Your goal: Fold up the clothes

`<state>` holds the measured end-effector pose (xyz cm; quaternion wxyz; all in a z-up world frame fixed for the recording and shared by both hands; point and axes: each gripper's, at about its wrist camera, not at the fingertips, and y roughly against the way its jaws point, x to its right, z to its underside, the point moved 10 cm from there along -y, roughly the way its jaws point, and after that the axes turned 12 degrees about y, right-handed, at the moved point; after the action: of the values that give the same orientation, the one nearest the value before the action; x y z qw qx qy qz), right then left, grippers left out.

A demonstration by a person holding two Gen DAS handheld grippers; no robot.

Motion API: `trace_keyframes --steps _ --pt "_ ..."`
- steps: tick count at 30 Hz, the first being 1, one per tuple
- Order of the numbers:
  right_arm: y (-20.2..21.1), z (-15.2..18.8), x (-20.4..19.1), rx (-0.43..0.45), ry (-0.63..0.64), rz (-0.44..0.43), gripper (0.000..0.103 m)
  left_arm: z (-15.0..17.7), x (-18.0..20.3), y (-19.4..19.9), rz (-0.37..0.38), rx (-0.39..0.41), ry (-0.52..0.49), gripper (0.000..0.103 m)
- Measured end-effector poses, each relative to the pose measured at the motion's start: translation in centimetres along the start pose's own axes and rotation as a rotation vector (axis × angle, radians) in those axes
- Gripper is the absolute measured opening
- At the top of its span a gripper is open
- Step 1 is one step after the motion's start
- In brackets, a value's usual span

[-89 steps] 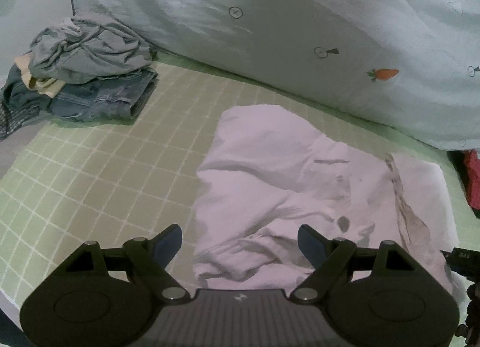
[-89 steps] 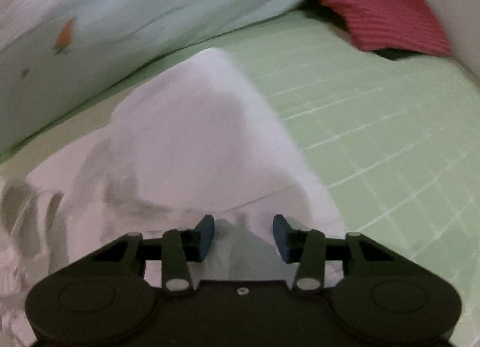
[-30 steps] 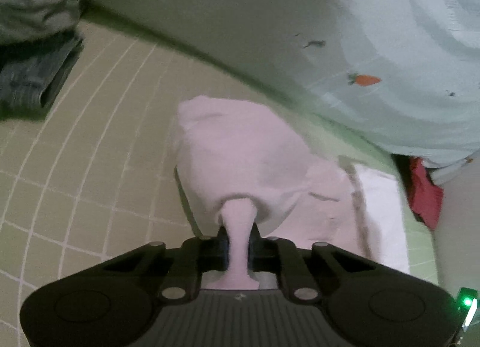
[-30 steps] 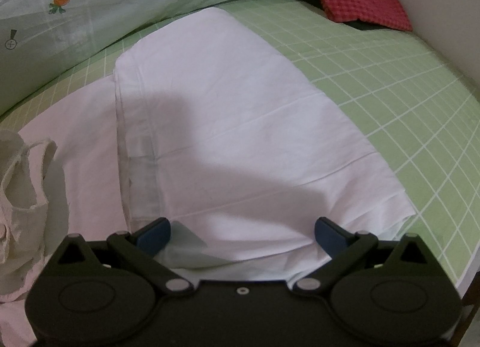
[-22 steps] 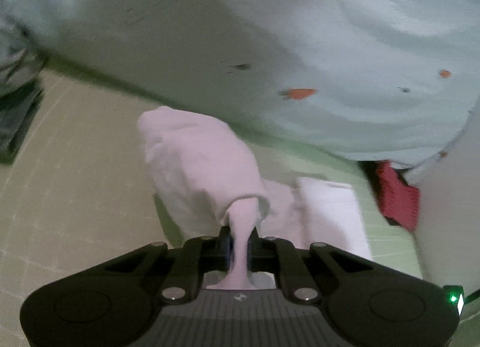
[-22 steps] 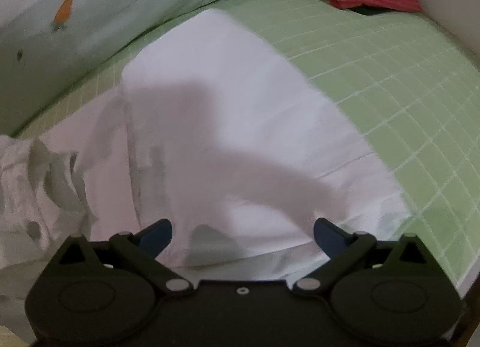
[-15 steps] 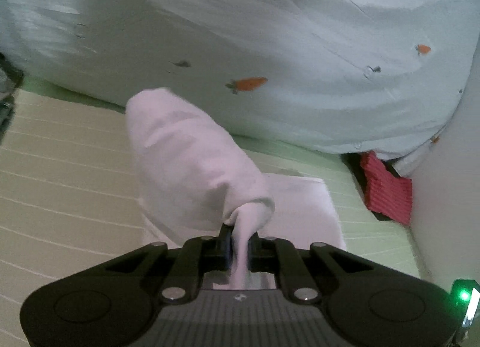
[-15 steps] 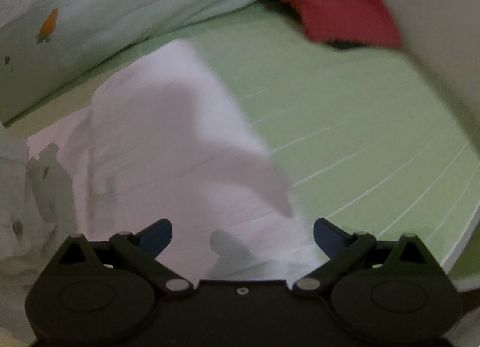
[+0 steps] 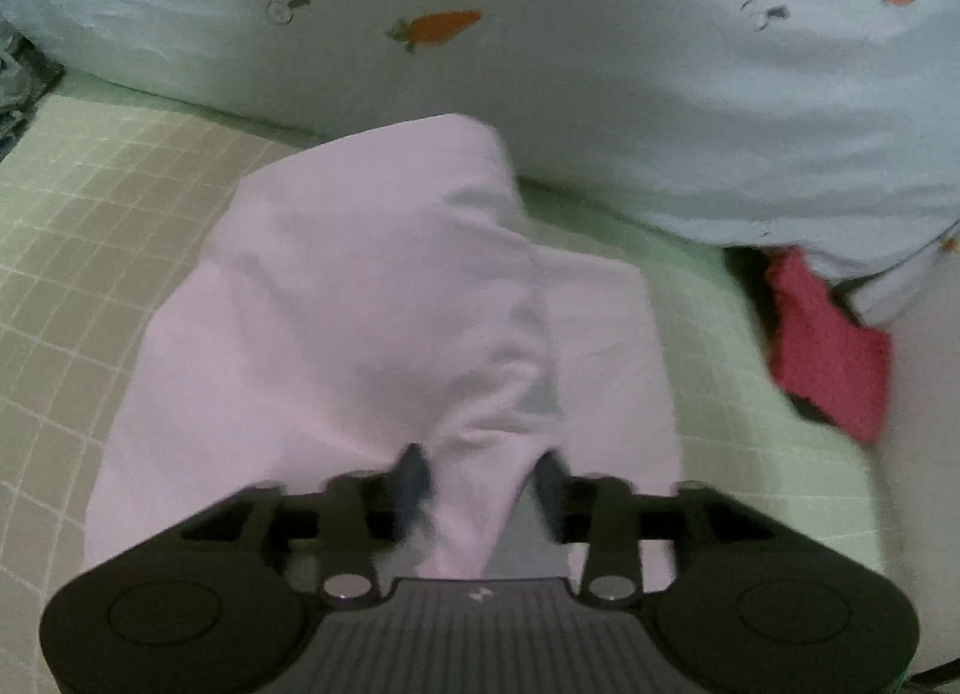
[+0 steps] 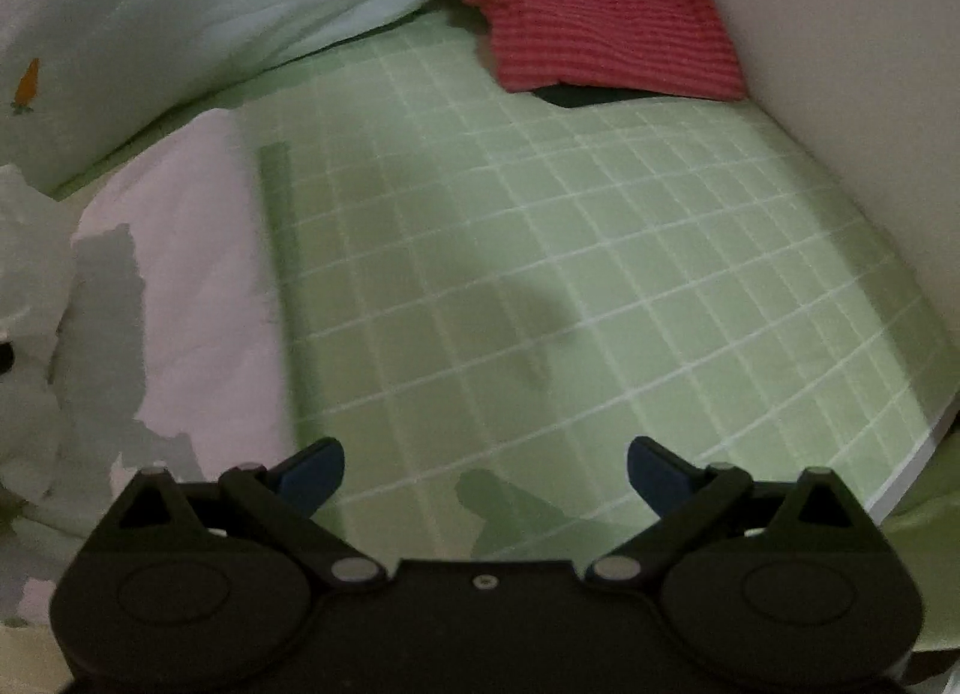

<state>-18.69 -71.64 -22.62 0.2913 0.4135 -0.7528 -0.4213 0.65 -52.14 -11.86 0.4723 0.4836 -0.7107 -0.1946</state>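
Note:
A white garment (image 9: 372,310) lies folded over itself on the green checked bed sheet (image 9: 90,202). My left gripper (image 9: 480,484) sits at its near edge with the jaws parted; a fold of the cloth runs between the fingers, which do not pinch it. In the right wrist view the same garment (image 10: 192,286) lies at the left. My right gripper (image 10: 485,469) is wide open and empty over bare sheet (image 10: 540,274), to the right of the garment.
A pale quilt with carrot prints (image 9: 600,64) runs along the back. A folded red knit item (image 10: 606,34) lies in the far right corner by the white wall (image 10: 840,64). A dark pile of clothes (image 9: 18,76) shows at the far left. The bed edge (image 10: 912,466) is at the right.
My left gripper carried the garment's side over to the right and has opened, letting the cloth go. My right gripper has swung right, off the garment, and stays open.

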Motion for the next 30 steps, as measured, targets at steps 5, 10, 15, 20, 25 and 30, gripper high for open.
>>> trace_keyframes --steps 5,10,15,20,25,30 --pt "-0.6 -0.1 -0.5 -0.028 0.01 -0.057 0.102 -0.2 -0.1 3.6 0.036 0.021 0.055 0.069" --pt "-0.3 -1.3 -4.9 0.002 0.055 -0.136 0.102 -1.5 -3.6 5.9 -0.074 0.058 0.001 0.073" --pt "0.9 -3.9 -11.3 0.08 0.115 -0.221 0.1 -2.7 -8.6 6.9 -0.201 0.046 0.003 0.073" --pt "3.4 -6.6 -17.5 0.154 0.13 -0.339 0.1 -3.2 -11.9 6.7 -0.24 0.018 -0.017 0.073" --pt "3.6 -8.1 -23.7 0.16 0.23 -0.363 0.1 -3.8 -14.3 6.1 -0.261 -0.013 -0.033 0.074" --pt "1.2 -8.7 -27.1 0.1 0.249 -0.331 0.099 -3.6 -16.5 5.0 -0.28 -0.068 -0.011 0.074"
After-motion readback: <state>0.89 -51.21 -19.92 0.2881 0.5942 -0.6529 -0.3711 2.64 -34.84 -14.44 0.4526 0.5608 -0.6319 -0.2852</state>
